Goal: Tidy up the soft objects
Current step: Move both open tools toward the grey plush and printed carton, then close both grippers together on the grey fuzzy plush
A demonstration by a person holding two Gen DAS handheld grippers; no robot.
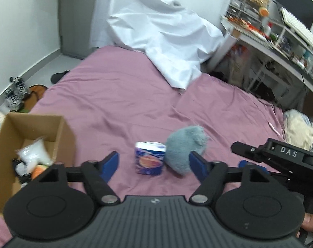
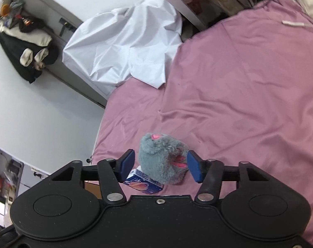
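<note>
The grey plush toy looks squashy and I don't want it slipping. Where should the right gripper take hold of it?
Pinch the grey plush toy across its round body, coming from above and behind; the right gripper already straddles it. It leans against the blue packet, so avoid catching that.

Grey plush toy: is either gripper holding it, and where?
Neither holds it. The plush toy sits on the bed between the right gripper's fingers, gaps showing; the left gripper is empty.

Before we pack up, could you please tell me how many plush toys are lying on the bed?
1. The grey plush toy lies on the pink sheet, touching the blue tissue pack. Others could be hidden in the cardboard box.
</note>
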